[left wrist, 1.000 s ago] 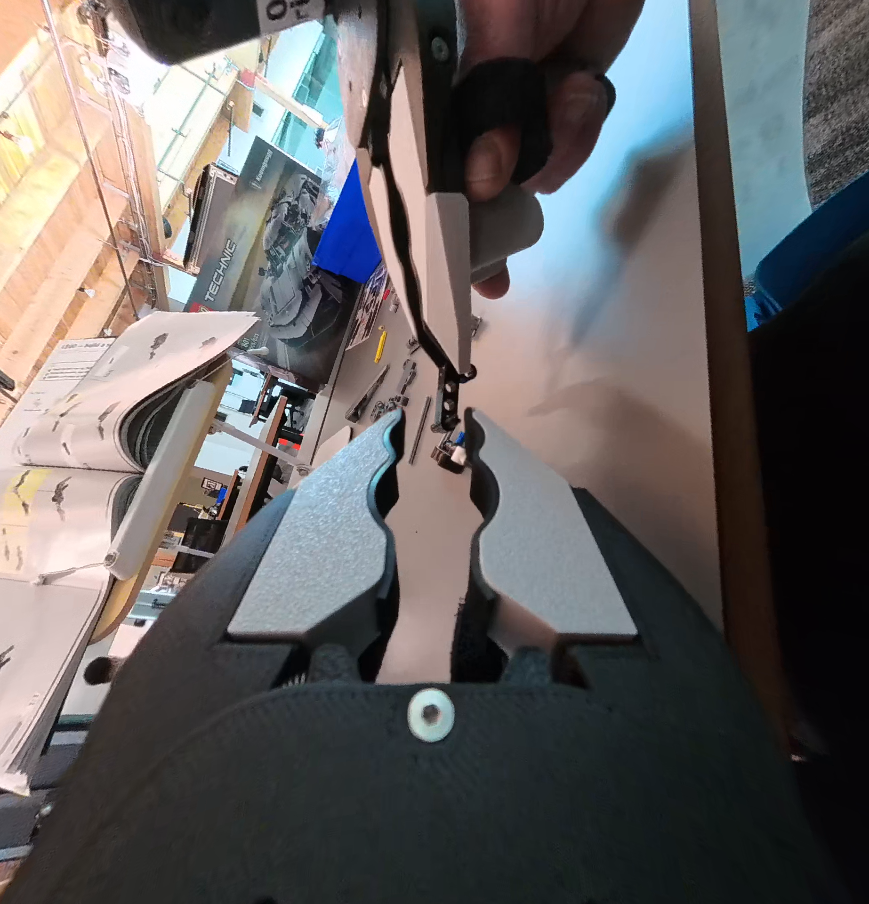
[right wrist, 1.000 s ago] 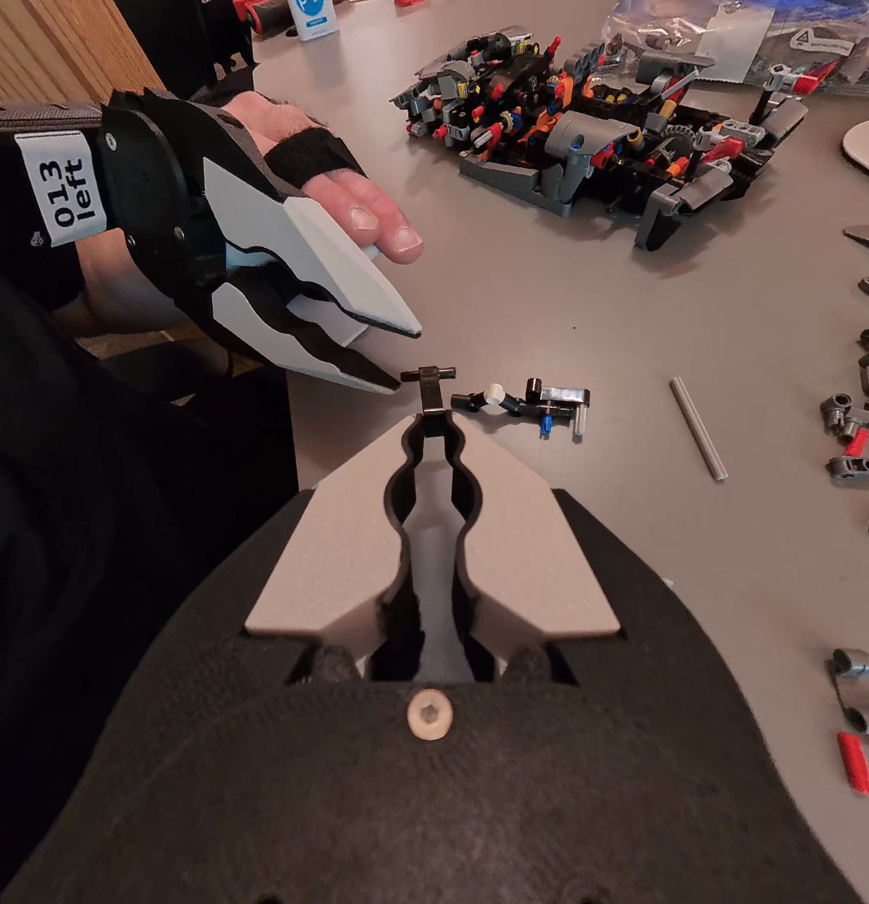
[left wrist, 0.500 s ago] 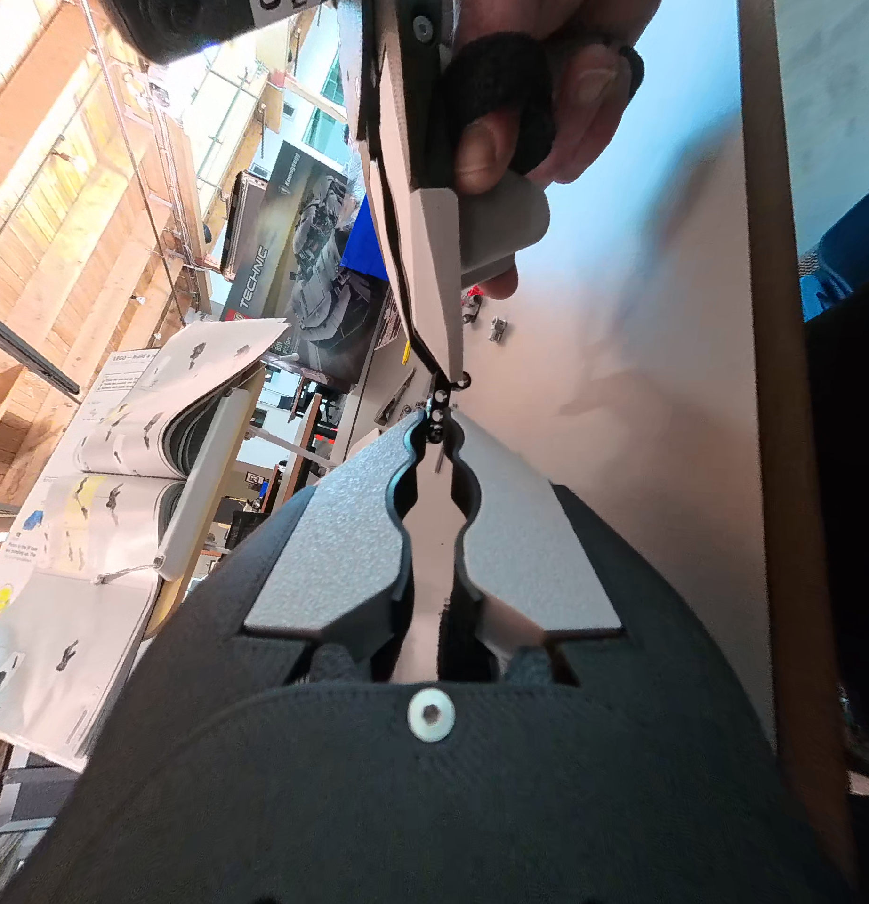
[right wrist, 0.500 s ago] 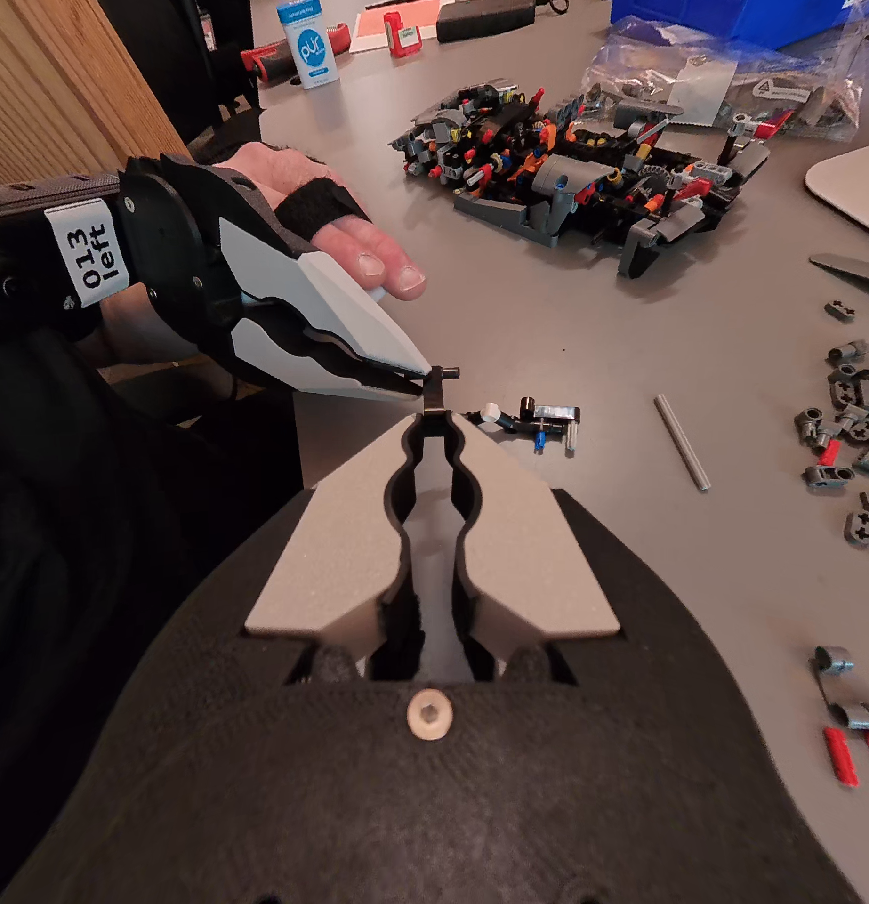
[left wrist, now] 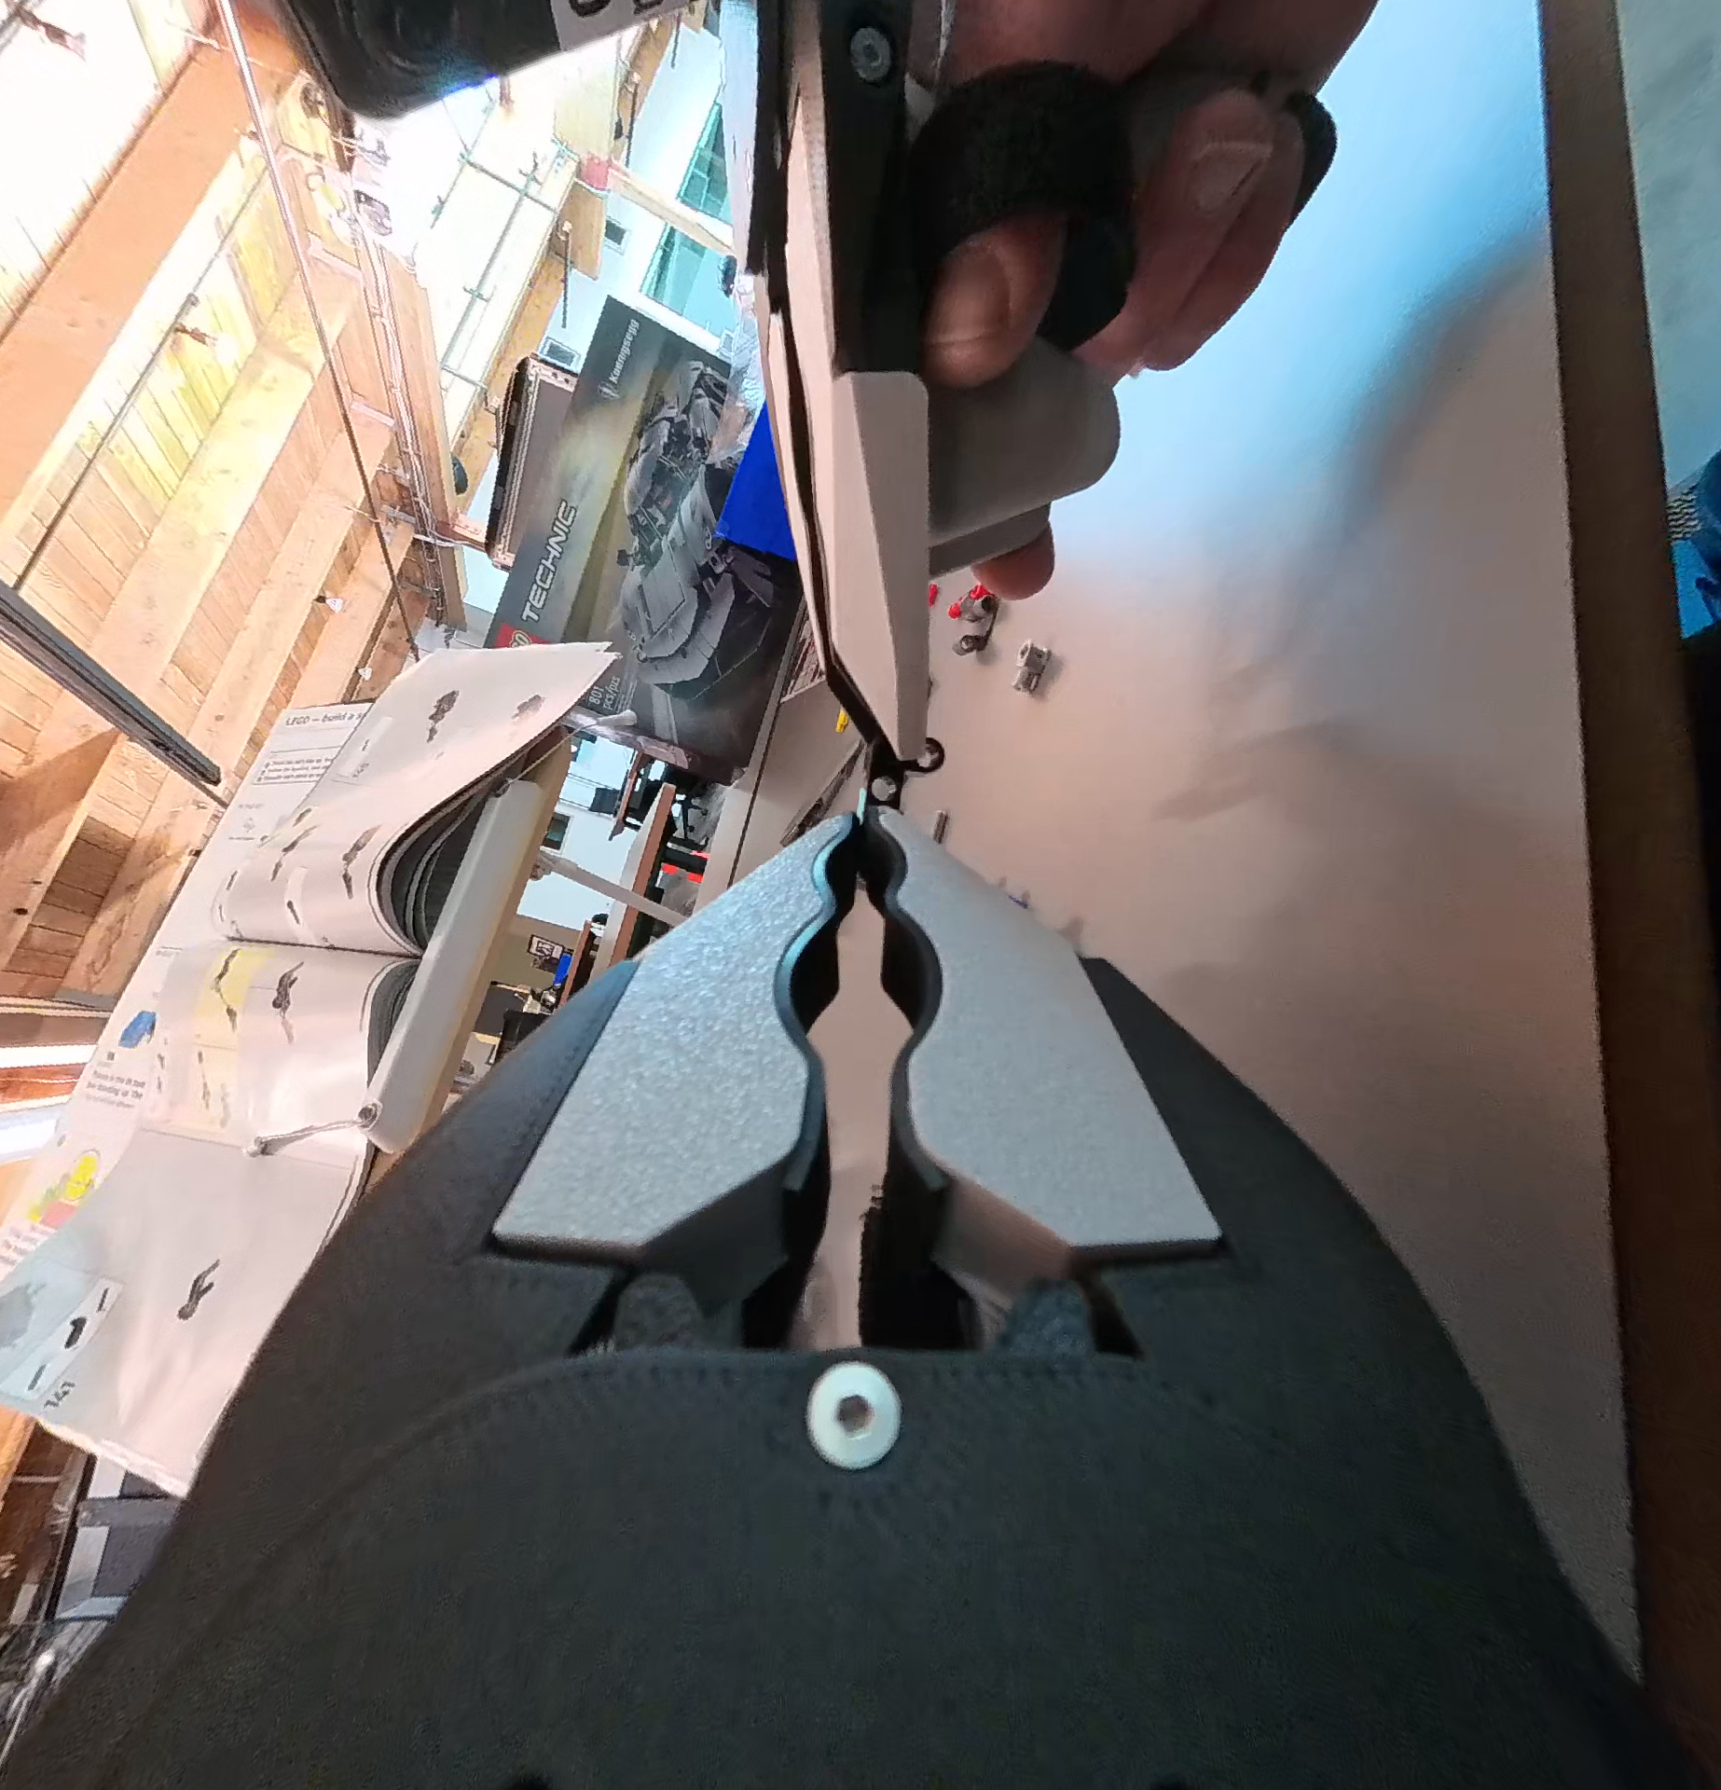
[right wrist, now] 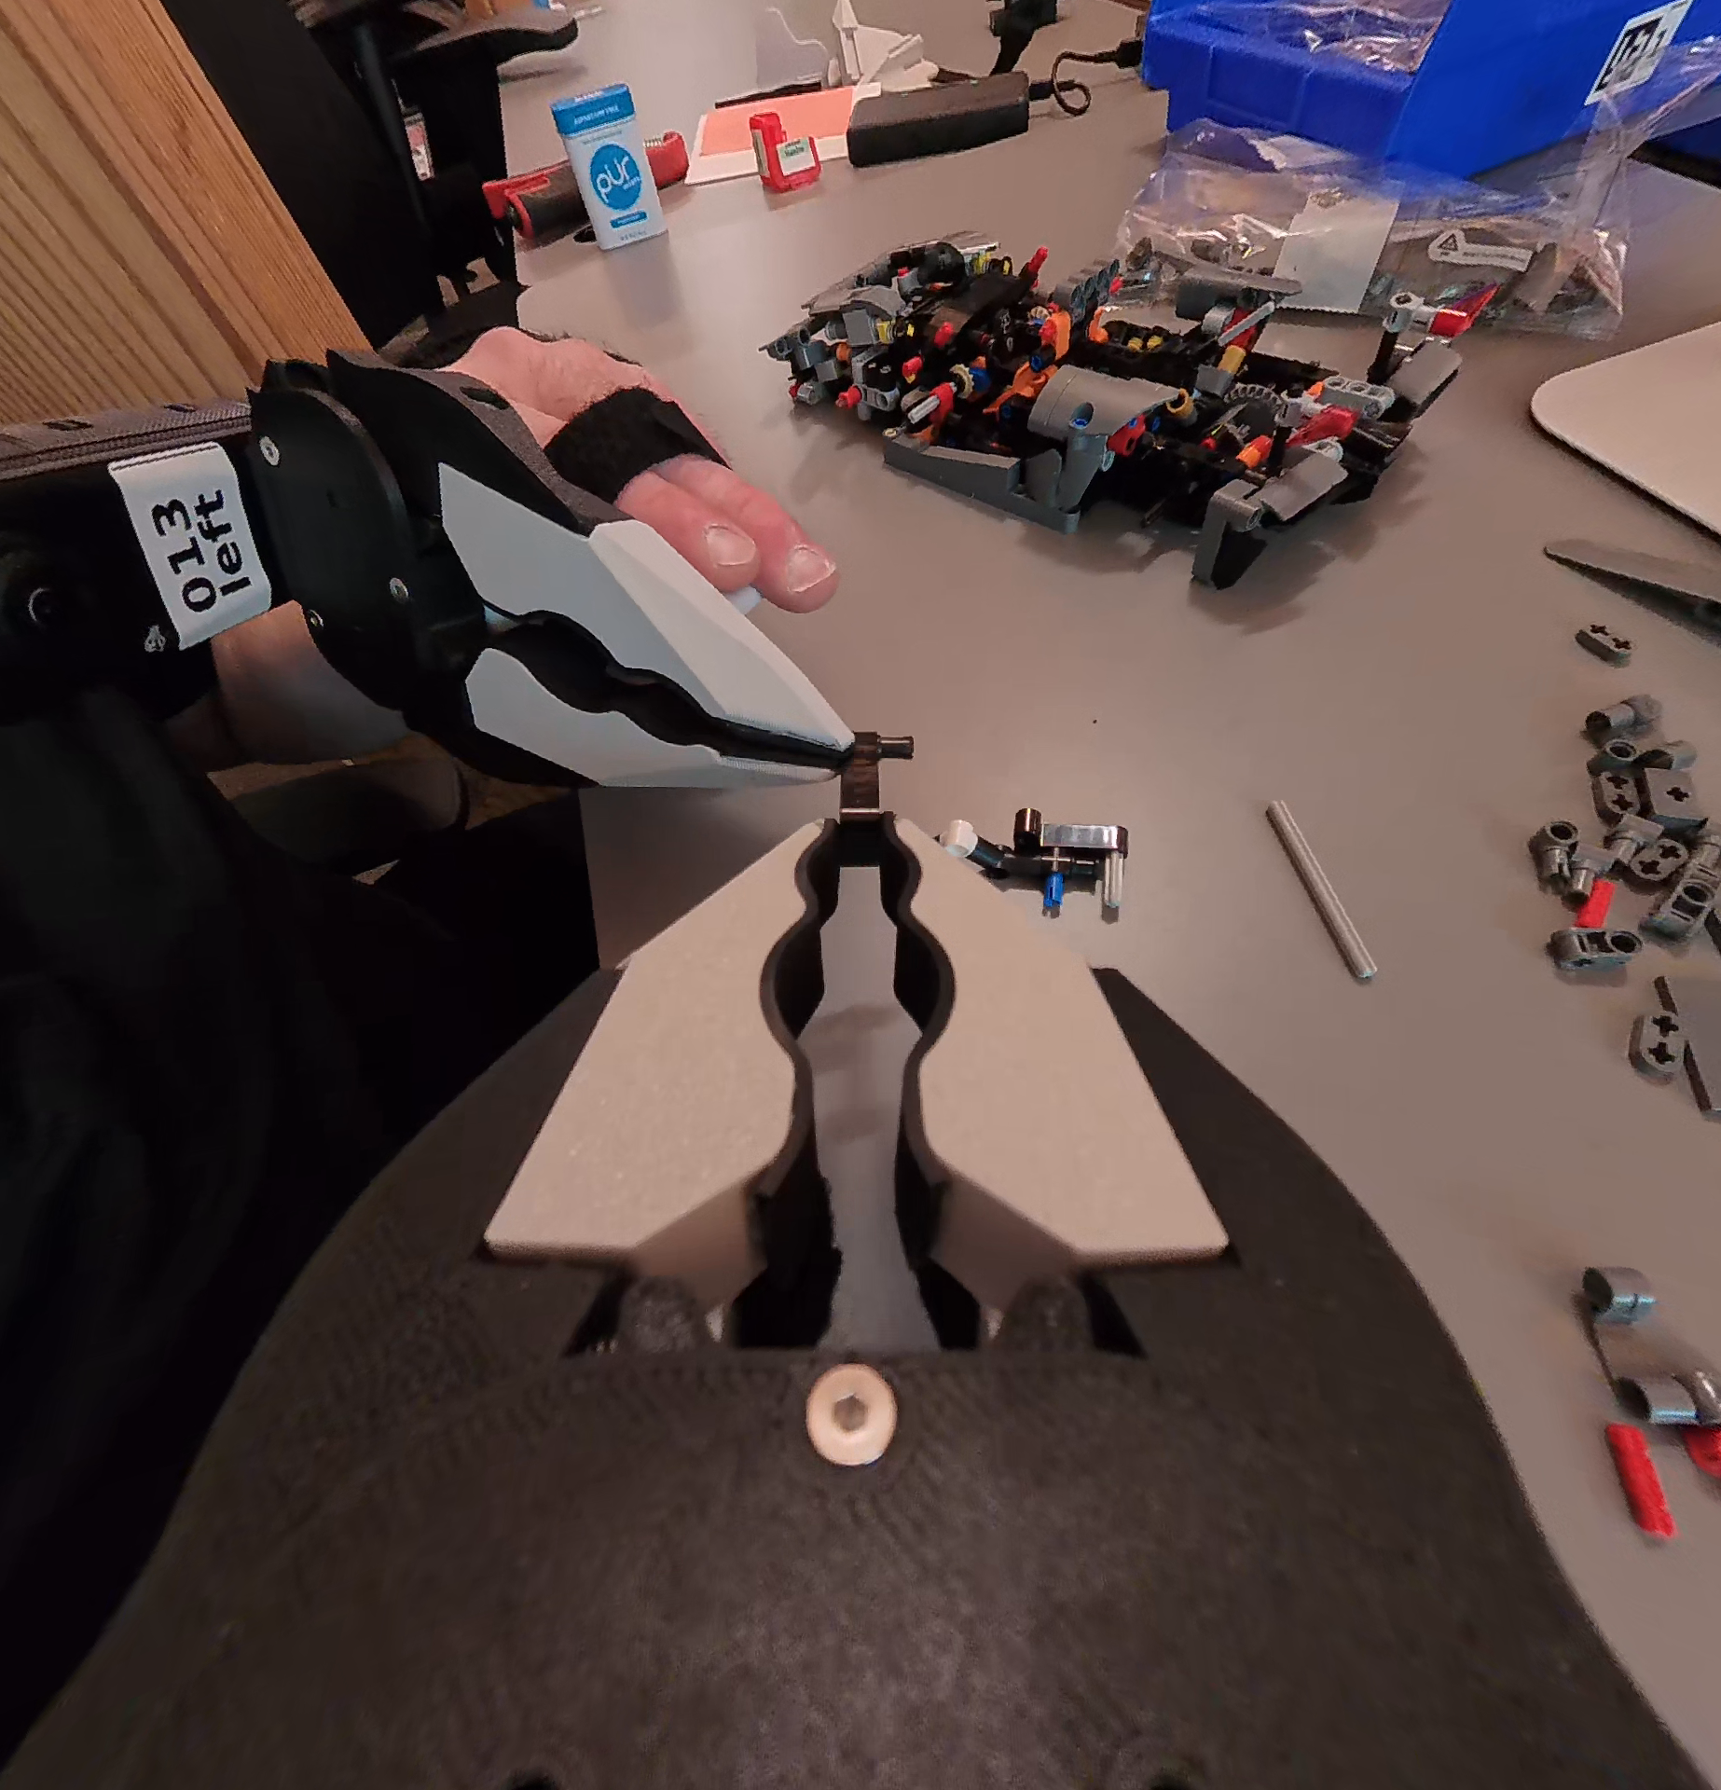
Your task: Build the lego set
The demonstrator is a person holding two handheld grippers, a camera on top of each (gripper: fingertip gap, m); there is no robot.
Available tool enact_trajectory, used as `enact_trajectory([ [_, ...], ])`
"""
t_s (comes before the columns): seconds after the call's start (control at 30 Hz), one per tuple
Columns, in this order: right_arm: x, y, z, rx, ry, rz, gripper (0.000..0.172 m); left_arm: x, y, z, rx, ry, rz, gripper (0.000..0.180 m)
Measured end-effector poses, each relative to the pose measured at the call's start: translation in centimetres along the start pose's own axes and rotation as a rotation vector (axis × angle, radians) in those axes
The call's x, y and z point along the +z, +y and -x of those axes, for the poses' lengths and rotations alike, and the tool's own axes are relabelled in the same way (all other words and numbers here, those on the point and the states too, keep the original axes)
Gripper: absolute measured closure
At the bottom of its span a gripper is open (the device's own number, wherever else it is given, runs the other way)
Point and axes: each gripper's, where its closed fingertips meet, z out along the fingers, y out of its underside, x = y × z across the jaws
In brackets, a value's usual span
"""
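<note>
My right gripper [right wrist: 859, 835] clamps a small black plastic beam [right wrist: 860, 792] upright at twelve o'clock; my left gripper [right wrist: 837, 754], closed, pinches the black pin [right wrist: 886, 747] through its top, from nine o'clock. Both grips are tip-only, so I judge any twist could pop the pin free onto the grey table [right wrist: 1176, 697].

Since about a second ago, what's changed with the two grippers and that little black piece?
The left gripper moved in from the left with its jaws apart and shut its tips on the pin end of the small black piece. The right gripper kept its hold on that piece throughout. The small assembly and grey axle lie unmoved.
</note>
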Motion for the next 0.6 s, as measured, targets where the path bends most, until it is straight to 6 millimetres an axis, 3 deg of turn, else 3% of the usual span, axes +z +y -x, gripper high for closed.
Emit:
enact_trajectory([
  [0.2, -0.21, -0.17, -0.21, -0.004, 0.016, -0.016, 0.167, 0.20, -0.09, 0.26, -0.012, -0.015, 0.000, 0.180],
  [0.33, -0.29, -0.21, -0.33, -0.003, 0.018, -0.022, 0.167, 0.23, 0.00, 0.04, -0.034, 0.012, 0.003, 0.162],
  [0.6, -0.38, -0.28, -0.41, -0.002, 0.015, -0.032, 0.167, 0.22, 0.69, 0.13, -0.039, 0.020, 0.011, 0.158],
])
